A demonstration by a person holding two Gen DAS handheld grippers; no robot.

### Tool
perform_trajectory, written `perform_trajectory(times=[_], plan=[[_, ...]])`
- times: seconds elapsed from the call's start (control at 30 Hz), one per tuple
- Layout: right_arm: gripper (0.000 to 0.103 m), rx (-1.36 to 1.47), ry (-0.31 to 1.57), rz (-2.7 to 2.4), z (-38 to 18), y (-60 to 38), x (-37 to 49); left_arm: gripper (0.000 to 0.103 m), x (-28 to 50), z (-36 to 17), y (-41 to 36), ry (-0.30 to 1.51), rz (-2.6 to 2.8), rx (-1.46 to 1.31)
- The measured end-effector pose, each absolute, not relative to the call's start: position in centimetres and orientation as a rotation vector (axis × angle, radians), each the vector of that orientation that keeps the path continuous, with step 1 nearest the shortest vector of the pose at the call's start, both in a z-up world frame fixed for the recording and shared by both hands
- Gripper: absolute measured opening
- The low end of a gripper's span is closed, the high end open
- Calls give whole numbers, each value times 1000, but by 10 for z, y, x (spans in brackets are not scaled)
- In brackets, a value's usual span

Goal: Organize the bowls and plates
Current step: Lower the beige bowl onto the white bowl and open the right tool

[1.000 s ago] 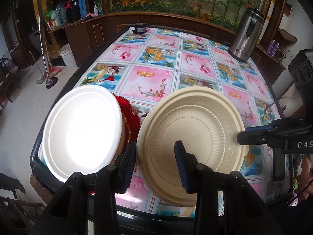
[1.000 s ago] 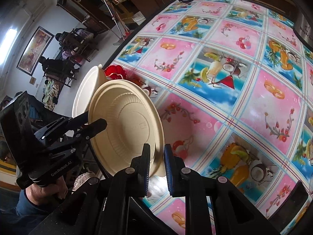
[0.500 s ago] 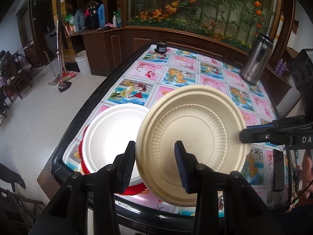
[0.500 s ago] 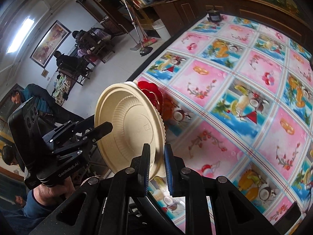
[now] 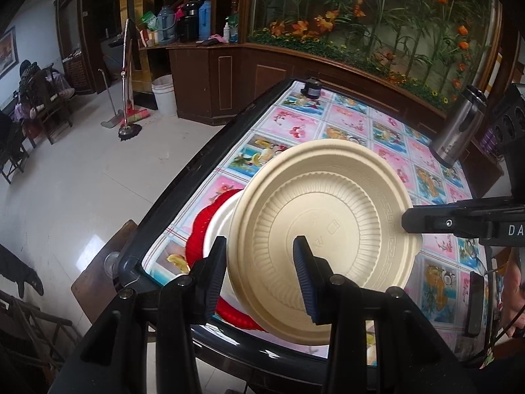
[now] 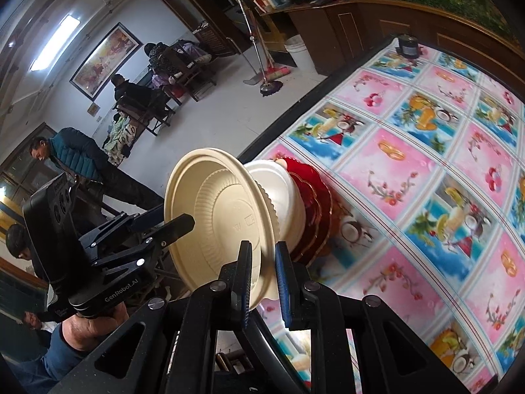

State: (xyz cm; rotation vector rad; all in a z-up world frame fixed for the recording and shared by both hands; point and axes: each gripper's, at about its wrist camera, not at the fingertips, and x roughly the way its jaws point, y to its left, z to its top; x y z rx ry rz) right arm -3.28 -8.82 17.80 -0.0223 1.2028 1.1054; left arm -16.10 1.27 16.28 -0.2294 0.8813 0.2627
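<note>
A: How many dishes did you count?

B: Three. One round beige ribbed plastic plate [image 5: 328, 226] was held up in the air, tilted on edge, above the near corner of the table with the pink and blue fruit-print cloth [image 5: 387, 131]. Under and behind it sat one round white bowl [image 6: 282, 193], resting on one red scalloped plate [image 6: 315, 203] that lay flat on the cloth by the table's black rim.

A: And the claws?

B: Two, both on the beige plate. The left gripper [image 5: 259, 262] was clamped on the plate's near edge, one finger behind the rim, one blue-padded finger over its ribbed face. The right gripper [image 6: 264, 280] was pinched nearly closed on the opposite rim; seen from the left camera, its black fingers [image 5: 426, 221] met the plate's right edge.

A: Anything else on the table?

B: One steel kettle [image 5: 459, 128] at the far right, one small dark jar [image 5: 311, 87] at the far end, and one dark phone [image 5: 475, 302] lying flat at the right.
</note>
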Motion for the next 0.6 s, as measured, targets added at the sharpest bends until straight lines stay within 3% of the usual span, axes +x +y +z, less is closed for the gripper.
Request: perform_trajectory(times=[0.6], plan=[[17, -44, 1309, 1025, 127, -31, -7, 39, -126, 111, 57, 983, 243, -275]])
